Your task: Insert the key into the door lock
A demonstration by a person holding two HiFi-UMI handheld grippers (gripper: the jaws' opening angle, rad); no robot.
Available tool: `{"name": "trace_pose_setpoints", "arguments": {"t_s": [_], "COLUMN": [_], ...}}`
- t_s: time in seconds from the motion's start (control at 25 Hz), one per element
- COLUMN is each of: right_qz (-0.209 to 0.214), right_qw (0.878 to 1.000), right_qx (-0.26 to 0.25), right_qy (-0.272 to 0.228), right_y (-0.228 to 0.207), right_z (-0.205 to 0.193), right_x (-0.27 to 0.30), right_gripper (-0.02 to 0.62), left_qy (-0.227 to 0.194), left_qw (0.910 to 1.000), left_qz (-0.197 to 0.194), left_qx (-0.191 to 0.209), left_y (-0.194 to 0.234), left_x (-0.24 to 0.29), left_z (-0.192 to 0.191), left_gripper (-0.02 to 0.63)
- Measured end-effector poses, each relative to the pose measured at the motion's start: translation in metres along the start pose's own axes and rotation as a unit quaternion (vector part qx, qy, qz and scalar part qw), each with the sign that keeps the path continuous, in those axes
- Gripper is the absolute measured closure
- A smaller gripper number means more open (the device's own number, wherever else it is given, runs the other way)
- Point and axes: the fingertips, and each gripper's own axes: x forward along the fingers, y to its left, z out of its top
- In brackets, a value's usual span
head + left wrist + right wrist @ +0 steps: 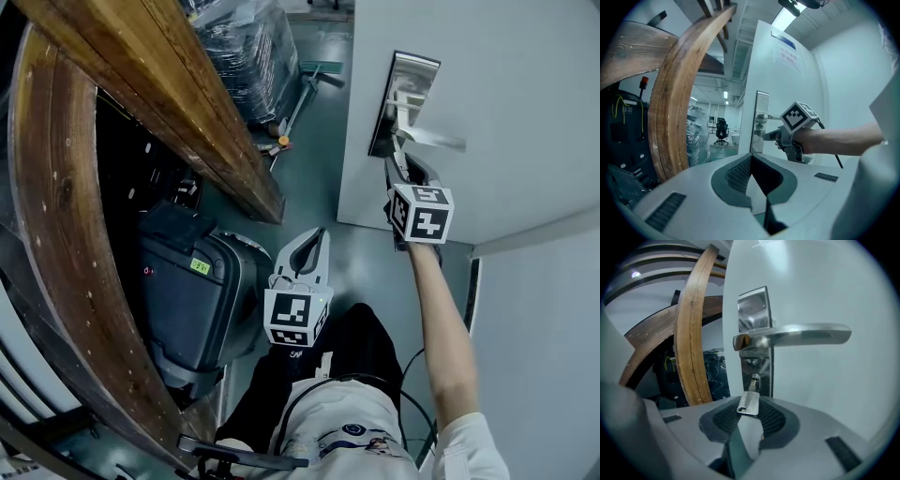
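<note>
Right gripper view tells the most: the key (748,403) has its blade in the keyhole (753,379) at the bottom of the shiny lock plate (753,315), just under the lever handle (797,336). Its flat head sticks out towards me and sits wedged between the tips of the right gripper (749,414). Both pads (723,420) touch its edges, so the fingers are closed on the head and only as far apart as it is wide.

From the head view, the right gripper (396,157) is held out on a bare arm against the lock plate (405,89) of the pale door (525,84). The key itself is too small to pick out there.

The left gripper (321,234) hangs low, near the person's body and well away from the door. In its own view the left gripper (751,161) has its finger tips together with nothing between them. A big curved wooden beam (56,234) stands off to the left.
</note>
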Motion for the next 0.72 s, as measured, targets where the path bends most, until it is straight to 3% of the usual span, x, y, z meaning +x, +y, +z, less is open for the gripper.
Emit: {"name": "trace_pose_setpoints", "arguments": {"t_s": [0.48,0.72], "right_qz": [-0.078,-0.087], "right_qw": [0.995,0.994], "right_qx": [0.059,0.054], "right_qy": [0.029,0.041], "right_y": [0.003,0.003], "right_z": [0.001,-0.002], "right_x": [0.006,0.006], "right_gripper": [0.477,0.477], "left_qy": [0.002,0.005], "left_qw": [0.9999,0.9998], "left_qz": [0.009,0.004], "left_qx": [-0.013,-0.019], "left_y": [0.01,0.012], "left_x": [-0.002,0.001], "left_z": [0.008,0.012], "left_gripper": [0.601,0.601]}}
